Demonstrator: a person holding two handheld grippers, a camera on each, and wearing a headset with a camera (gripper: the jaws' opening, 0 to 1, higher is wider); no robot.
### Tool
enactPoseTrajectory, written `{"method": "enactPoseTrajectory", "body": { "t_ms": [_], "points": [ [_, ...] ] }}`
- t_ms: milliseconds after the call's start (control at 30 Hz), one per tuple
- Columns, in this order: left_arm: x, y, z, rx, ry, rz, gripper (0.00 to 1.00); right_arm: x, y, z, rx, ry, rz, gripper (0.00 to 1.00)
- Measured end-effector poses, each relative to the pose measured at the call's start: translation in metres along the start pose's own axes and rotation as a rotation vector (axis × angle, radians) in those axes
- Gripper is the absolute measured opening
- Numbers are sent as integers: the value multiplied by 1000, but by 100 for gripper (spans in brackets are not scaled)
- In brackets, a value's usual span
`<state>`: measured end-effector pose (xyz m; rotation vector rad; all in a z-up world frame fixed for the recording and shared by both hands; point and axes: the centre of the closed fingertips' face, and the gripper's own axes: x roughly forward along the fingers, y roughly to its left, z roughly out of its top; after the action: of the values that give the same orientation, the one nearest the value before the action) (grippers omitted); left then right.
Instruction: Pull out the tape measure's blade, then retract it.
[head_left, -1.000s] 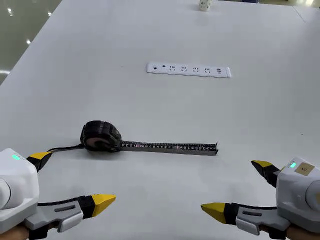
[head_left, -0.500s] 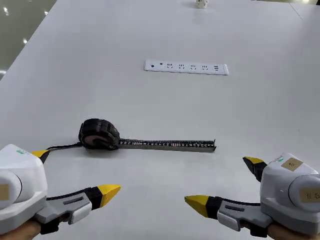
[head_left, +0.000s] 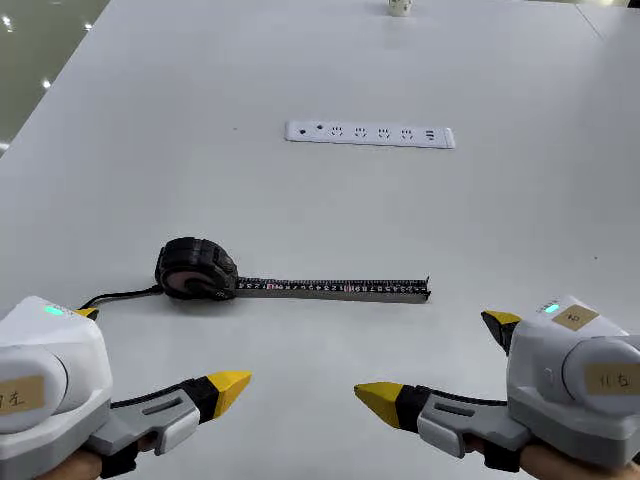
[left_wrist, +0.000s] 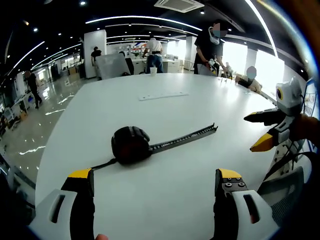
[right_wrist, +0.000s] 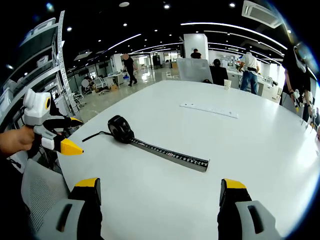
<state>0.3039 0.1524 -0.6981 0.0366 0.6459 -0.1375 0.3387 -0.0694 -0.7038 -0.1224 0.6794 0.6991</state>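
Observation:
A black tape measure (head_left: 197, 269) (left_wrist: 130, 144) (right_wrist: 120, 128) lies on the white table (head_left: 330, 220), its blade (head_left: 335, 289) (left_wrist: 185, 138) (right_wrist: 170, 153) pulled out to the right, its black strap trailing left. My left gripper (head_left: 155, 350) (left_wrist: 155, 175) is open near the table's front left edge, short of the case, nothing between its yellow-tipped fingers. My right gripper (head_left: 440, 355) (right_wrist: 159, 184) is open at the front right, below the blade's end hook, holding nothing.
A white power strip (head_left: 369, 134) (left_wrist: 164, 95) (right_wrist: 209, 110) lies farther back on the table. A small white cup (head_left: 401, 7) stands at the far edge. Several people stand or sit beyond the table in the office.
Both grippers have drawn slightly inward toward each other along the front edge. The tape measure and its blade have not moved; the head camera shifted slightly.

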Motion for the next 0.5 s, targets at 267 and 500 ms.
{"method": "enactPoseTrajectory", "body": {
  "t_ms": [267, 500],
  "points": [
    [0, -3, 6, -7, 7, -1, 99, -2, 4, 2, 1, -3, 4, 99],
    [-2, -3, 10, -16, 4, 13, 99, -5, 5, 9, 7, -19, 5, 99]
  ]
}}
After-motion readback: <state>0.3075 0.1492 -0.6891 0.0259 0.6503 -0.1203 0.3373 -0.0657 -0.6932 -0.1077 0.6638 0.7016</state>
